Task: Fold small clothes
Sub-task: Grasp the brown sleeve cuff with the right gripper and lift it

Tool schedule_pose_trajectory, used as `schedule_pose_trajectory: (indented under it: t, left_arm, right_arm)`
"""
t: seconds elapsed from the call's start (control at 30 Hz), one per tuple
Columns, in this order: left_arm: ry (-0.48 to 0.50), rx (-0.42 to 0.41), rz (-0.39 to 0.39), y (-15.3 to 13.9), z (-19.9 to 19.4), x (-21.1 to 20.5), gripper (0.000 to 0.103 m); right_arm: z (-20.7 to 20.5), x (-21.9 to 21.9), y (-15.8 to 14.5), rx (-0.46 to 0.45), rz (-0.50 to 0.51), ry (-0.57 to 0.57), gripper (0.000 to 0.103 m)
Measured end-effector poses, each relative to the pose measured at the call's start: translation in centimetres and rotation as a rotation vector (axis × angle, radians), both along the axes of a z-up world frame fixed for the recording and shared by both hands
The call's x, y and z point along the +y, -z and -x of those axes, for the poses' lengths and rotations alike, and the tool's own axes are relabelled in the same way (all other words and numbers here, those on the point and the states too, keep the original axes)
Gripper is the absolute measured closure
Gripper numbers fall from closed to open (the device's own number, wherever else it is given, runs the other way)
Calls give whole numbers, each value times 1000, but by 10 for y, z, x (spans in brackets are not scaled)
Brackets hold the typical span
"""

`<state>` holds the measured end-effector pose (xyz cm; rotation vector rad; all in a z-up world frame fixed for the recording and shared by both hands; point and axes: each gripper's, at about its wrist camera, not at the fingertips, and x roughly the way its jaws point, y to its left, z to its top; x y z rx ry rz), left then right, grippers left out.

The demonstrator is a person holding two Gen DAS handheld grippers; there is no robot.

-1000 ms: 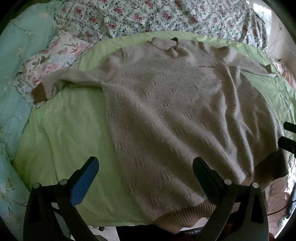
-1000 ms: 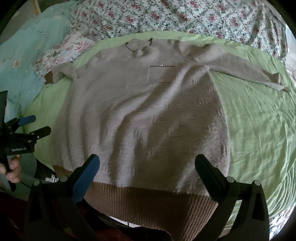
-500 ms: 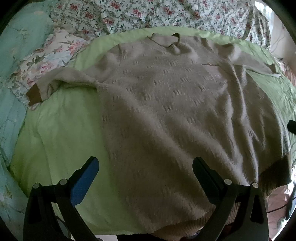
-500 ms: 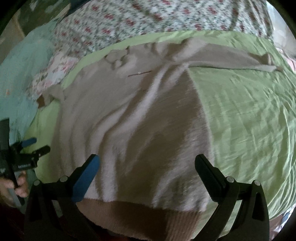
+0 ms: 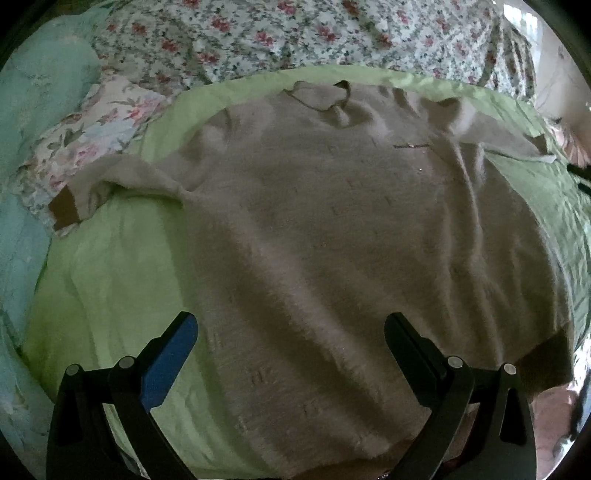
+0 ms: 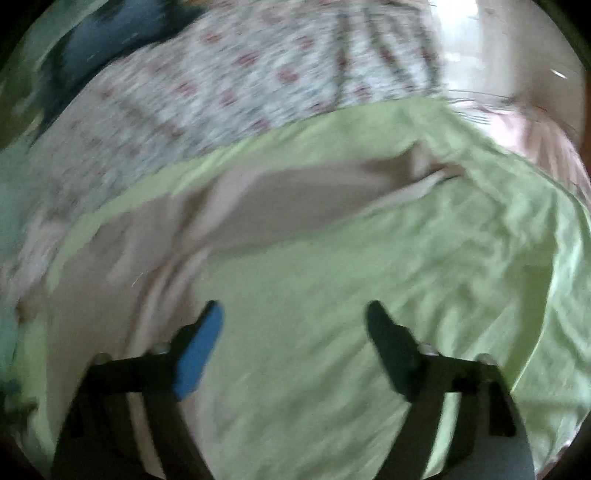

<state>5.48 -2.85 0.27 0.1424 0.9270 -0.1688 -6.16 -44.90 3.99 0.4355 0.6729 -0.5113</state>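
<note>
- Left wrist view: the beige sweater lies spread flat on the green sheet covering the bed, neckline toward the far edge, darker ribbed hem hanging at the near edge.
- One sleeve stretches toward the bed's left side, and its brown cuff ends up right at the floral pillow there. The other sleeve runs off toward the far right corner.
- A flowery quilt is bunched along the far edge, past the sheet.
- The left gripper hovers over the sweater's lower part, fingers spread wide, nothing between them, not touching the knit as far as I can see.
- Right wrist view: pretty smeared by blur. The right gripper is over bare green sheet beside the sweater's right side, with the right sleeve lying across the sheet farther out.
- Its fingers have just been closing in a bit but are still clearly apart, nothing caught between them.
</note>
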Motion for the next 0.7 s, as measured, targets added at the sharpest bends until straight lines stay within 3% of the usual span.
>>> schedule_pose_trajectory:
  t: [0.03, 0.13, 0.27, 0.4, 0.47, 0.53, 0.57, 0.7]
  left_arm:
    - [6, 0, -8, 0, -3, -4, 2]
    - [15, -1, -5, -1, -13, -13, 1]
    - [39, 33, -22, 7, -39, -28, 1]
    - [64, 91, -43, 17, -75, -51, 2]
    - [79, 108, -38, 15, -87, -61, 2]
    - [92, 107, -43, 9, -93, -69, 2]
    - [97, 113, -37, 7, -94, -71, 2]
    - [103, 137, -9, 4, -98, -70, 2]
  right_arm:
    - [0, -28, -1, 4, -5, 75, 41]
    - [0, -94, -2, -50, -27, 203, 45]
    - [-8, -163, 12, -82, -107, 302, 53]
    - [-29, -208, 35, -54, -142, 353, 55]
    - [-39, -231, 50, -41, -187, 385, 62]
    - [-43, -241, 59, -51, -208, 405, 87]
    - [-43, -241, 60, -66, -218, 397, 93]
    - [-50, -205, 32, -124, -148, 304, 96]
